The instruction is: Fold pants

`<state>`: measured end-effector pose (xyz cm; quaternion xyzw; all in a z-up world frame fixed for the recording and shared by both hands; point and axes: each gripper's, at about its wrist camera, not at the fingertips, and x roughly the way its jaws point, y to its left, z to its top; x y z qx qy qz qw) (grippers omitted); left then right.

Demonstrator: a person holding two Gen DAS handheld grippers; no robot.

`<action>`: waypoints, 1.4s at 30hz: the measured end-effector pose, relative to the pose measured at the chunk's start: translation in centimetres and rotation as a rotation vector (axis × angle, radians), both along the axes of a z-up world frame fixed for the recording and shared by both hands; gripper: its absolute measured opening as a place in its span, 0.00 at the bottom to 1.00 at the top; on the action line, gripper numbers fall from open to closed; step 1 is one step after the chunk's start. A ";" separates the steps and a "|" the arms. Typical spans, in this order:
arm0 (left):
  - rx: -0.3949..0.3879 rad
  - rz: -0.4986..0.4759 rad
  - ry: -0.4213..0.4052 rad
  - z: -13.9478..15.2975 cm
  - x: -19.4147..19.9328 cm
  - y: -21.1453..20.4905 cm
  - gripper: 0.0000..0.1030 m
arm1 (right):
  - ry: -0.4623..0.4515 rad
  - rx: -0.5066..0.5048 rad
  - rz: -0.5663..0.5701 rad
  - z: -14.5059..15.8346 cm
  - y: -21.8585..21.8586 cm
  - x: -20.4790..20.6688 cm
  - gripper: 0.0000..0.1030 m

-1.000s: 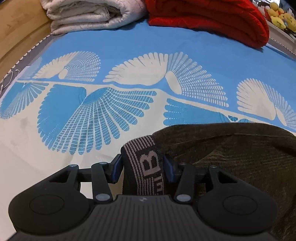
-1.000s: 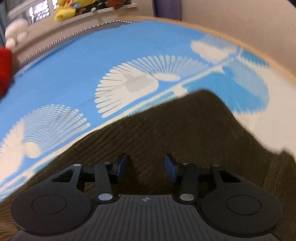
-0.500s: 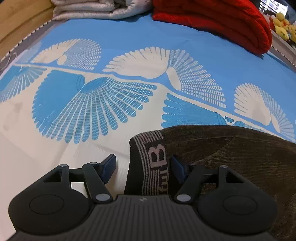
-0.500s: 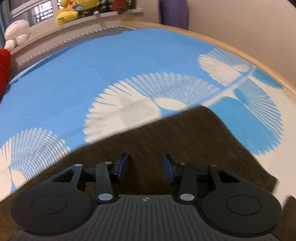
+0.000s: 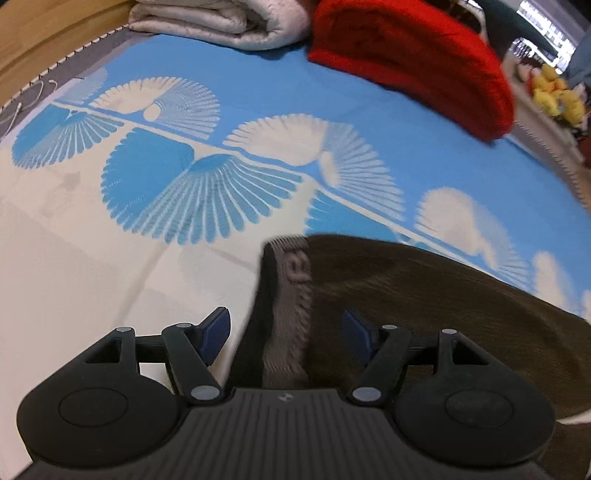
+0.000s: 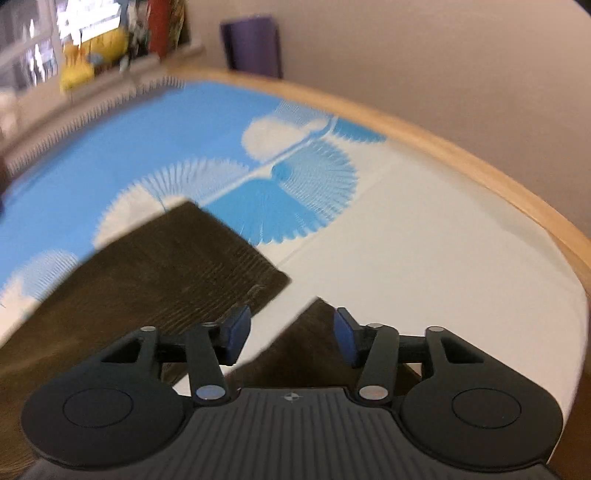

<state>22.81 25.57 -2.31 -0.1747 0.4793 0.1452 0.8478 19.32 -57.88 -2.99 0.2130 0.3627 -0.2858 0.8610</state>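
Note:
Dark brown corduroy pants (image 5: pixel 424 306) lie on the bed. Their grey lettered waistband (image 5: pixel 291 288) runs between the fingers of my left gripper (image 5: pixel 284 334), which is open and holds nothing. In the right wrist view the leg ends (image 6: pixel 177 266) lie flat, one hem (image 6: pixel 266 291) just ahead of my left finger and a second dark piece (image 6: pixel 306 343) between the fingers. My right gripper (image 6: pixel 291 332) is open and holds nothing.
The bed cover (image 5: pixel 184 184) is blue and cream with fan patterns. A folded grey blanket (image 5: pixel 221 18) and a red blanket (image 5: pixel 413 62) lie at the far side. Plush toys (image 5: pixel 557 99) sit on a ledge. The wooden bed edge (image 6: pixel 480 155) curves along the right.
My left gripper has opened, let go of the waistband and drawn back a little. My right gripper has swung right toward the leg ends and opened wider.

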 end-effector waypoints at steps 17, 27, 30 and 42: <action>-0.006 -0.073 0.048 -1.2 -15.1 -0.2 0.37 | 0.025 0.361 -0.164 -5.8 -3.0 -17.4 0.54; -0.002 -0.102 0.200 -5.2 -12.6 0.1 0.71 | 0.104 0.429 -0.164 -8.7 -3.4 -15.3 0.53; 0.011 -0.098 0.236 -6.3 -12.1 0.5 0.71 | 0.121 0.402 -0.139 -8.9 -2.8 -14.5 0.54; 0.084 -0.247 0.248 -7.4 -12.1 -1.4 0.28 | 0.070 0.300 -0.146 -7.9 -2.5 -13.6 0.02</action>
